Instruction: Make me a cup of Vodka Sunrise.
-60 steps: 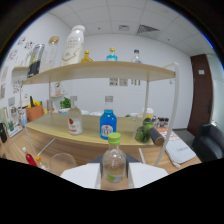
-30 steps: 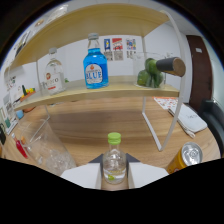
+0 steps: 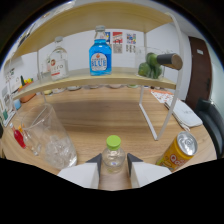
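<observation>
One green-capped bottle [image 3: 114,156] pinched in the gripper [image 3: 114,169]; one glass [image 3: 47,137], one can [image 3: 178,151], two shelf bottles.

Glass [image 3: 46,137] left of fingers, can [image 3: 177,150] right. Bare tabletop [image 3: 105,112] ahead, open to the shelf [image 3: 100,77]. Shelf leg [image 3: 147,112] possibly crowds the right.

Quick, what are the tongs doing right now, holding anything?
Tongs: closed on the small clear bottle with the green cap.
</observation>
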The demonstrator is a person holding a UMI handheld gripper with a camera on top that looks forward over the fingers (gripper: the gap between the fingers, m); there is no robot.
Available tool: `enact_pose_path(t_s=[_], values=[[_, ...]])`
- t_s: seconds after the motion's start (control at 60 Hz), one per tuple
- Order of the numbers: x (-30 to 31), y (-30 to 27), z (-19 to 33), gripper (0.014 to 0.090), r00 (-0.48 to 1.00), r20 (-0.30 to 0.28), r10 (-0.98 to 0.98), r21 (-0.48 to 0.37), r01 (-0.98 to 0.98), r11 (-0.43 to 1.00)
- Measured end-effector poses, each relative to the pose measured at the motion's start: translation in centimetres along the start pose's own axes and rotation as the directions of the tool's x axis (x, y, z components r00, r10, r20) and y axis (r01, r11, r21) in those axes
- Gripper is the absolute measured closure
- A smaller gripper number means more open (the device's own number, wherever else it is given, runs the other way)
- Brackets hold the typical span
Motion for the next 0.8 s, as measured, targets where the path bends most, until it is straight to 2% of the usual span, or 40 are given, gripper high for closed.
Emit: enact_pose_path(t_s=[0.033,0.133,0.167,0.4,0.567,0.8], values=[[0.1,-0.2,-0.4,0.0549,1.0,-0.009,0.001,0.001,-0.001,1.0],[0.1,-1.3,-2.4,0.0245,0.999,-0.034,-0.005,0.014,0.005,1.0],[0.1,-1.8,-3.3,0.0189,0.999,-0.05,-0.009,0.023,0.01,1.0],[-2.0,-4.6,-10.6,0.0182,0.995,-0.097,0.012,0.039,-0.008,0.999],[-4.6,-4.7,-14.4,0.0185,0.995,-0.096,0.009,0.028,-0.006,1.0],[-7.4,-4.0,-16.2,0.0186,0.997,-0.081,0.006,0.009,-0.006,1.0]])
